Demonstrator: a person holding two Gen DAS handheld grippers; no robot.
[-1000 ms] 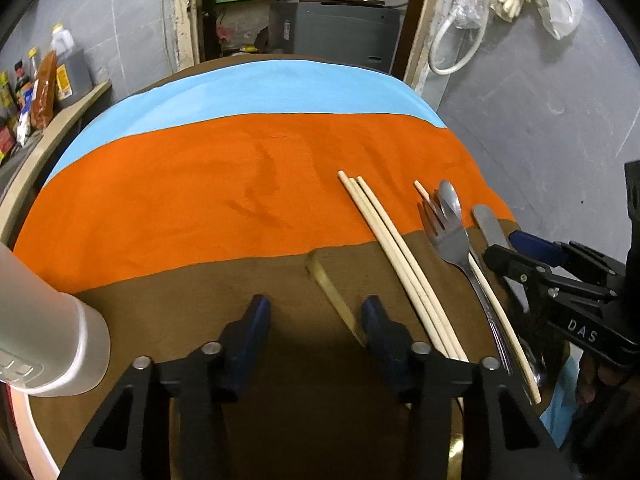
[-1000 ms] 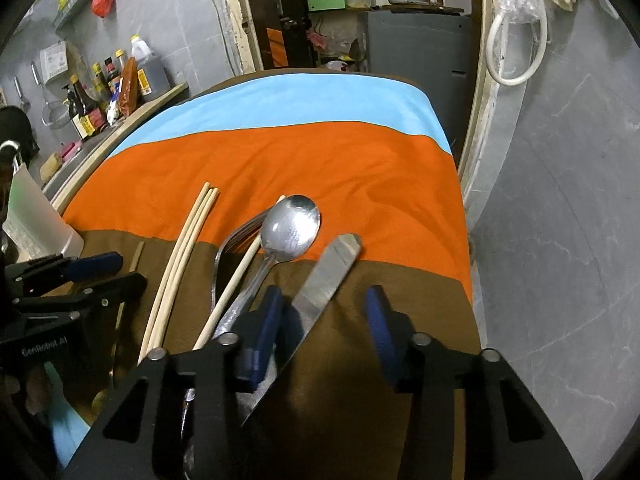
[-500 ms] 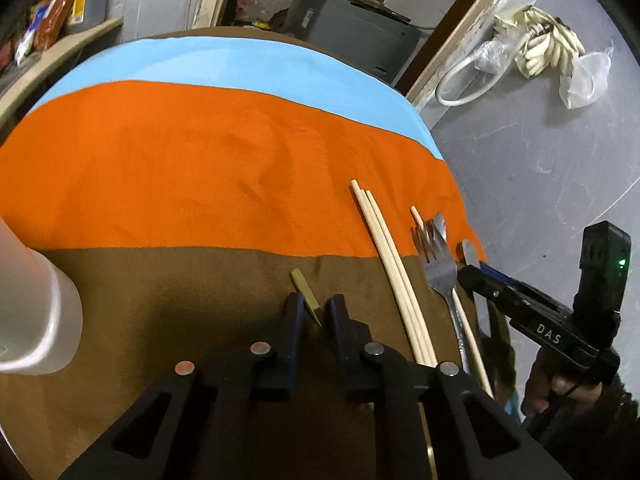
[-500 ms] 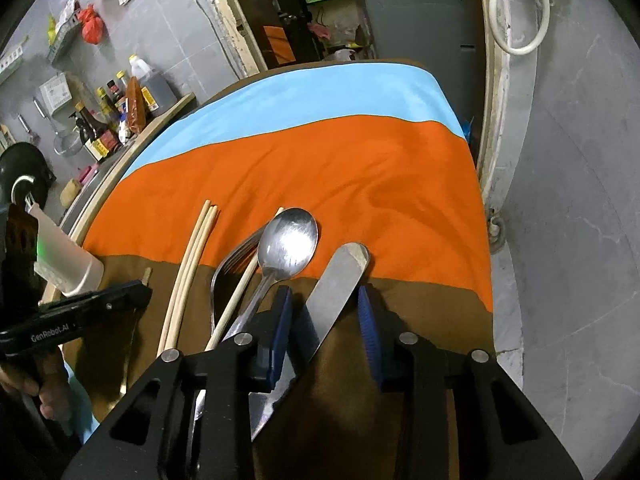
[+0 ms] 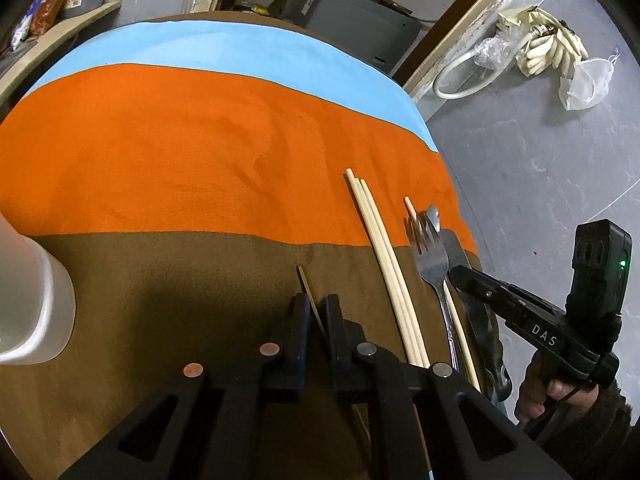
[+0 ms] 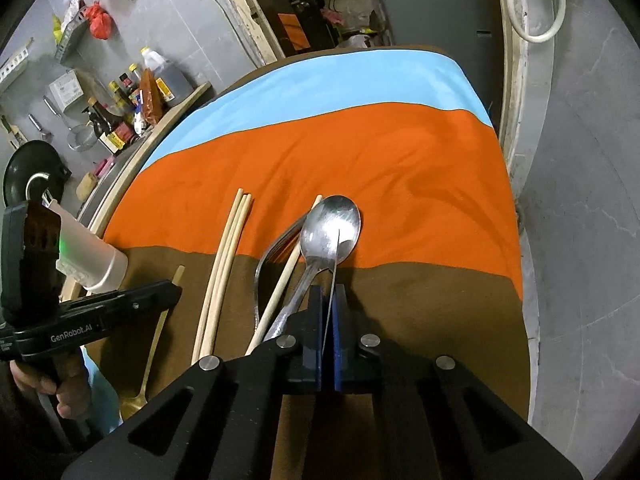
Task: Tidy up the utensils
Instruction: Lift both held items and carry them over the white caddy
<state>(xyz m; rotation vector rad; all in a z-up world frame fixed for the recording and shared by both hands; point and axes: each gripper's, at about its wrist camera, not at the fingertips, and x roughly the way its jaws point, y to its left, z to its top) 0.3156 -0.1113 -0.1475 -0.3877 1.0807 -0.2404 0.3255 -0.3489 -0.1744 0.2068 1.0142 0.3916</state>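
My left gripper (image 5: 316,302) is shut on the thin handle of a gold spoon (image 6: 154,344) that lies on the brown band of the striped cloth (image 5: 200,152); its bowl shows near the table's front edge. My right gripper (image 6: 329,294) is shut on a steel knife (image 6: 335,256), whose blade stands on edge over a steel spoon (image 6: 330,226). Beside the spoon lie a fork (image 5: 430,256), one loose chopstick (image 6: 286,276) and three pale chopsticks (image 5: 384,256) side by side. In the left wrist view the right gripper (image 5: 456,272) sits at the knife (image 5: 452,240).
A white plastic container (image 5: 28,300) stands at the table's left edge. A shelf with sauce bottles (image 6: 120,120) runs along the left wall. Grey floor drops off past the table's right edge (image 6: 516,240). A person's hand (image 5: 560,392) holds the right gripper.
Both grippers went from open to shut: the left on the gold handle, the right on the knife. The knife turned from flat to on edge. The left view tilted and shifted.
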